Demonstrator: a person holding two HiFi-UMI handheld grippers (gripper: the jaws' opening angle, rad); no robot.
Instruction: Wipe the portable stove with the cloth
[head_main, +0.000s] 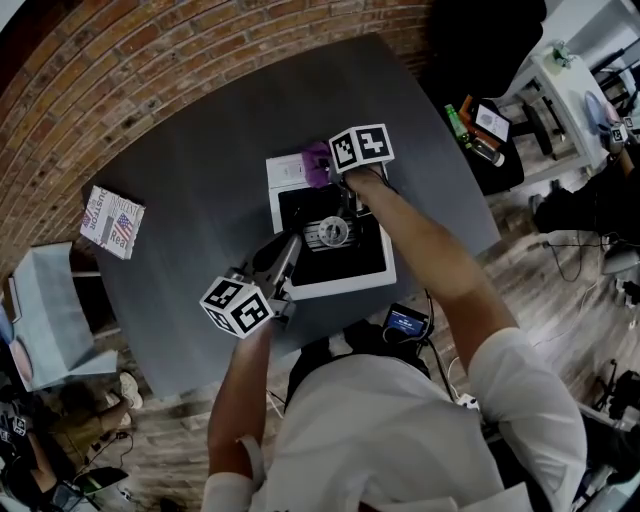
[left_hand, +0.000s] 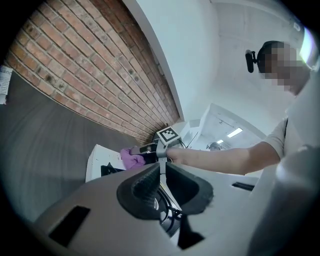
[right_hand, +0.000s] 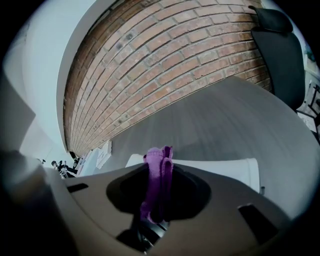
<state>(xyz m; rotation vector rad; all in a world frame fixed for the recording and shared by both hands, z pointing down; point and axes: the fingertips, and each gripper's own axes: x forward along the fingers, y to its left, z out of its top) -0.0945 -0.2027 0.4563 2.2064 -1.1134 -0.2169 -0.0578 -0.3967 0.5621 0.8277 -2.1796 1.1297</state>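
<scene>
A purple cloth (head_main: 316, 158) is pinched between the jaws of the right gripper (head_main: 332, 172) at the far edge of the white portable stove (head_main: 345, 285) on a grey table (head_main: 200, 180). The left gripper (head_main: 293, 243), jaws together and empty, hovers over the stove's left side.

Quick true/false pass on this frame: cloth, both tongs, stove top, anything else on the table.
1. The right tongs are clamped on a purple cloth. True.
2. The cloth is at the edge of the stove nearest the person. False: it is at the far edge, by the far left corner.
3. The left tongs hold a second cloth. False: they are nearly closed with nothing between them.
4. A printed packet lies on the table, left of the stove and apart from it. True.
5. A pot sits on the burner. False: the burner is bare.
</scene>
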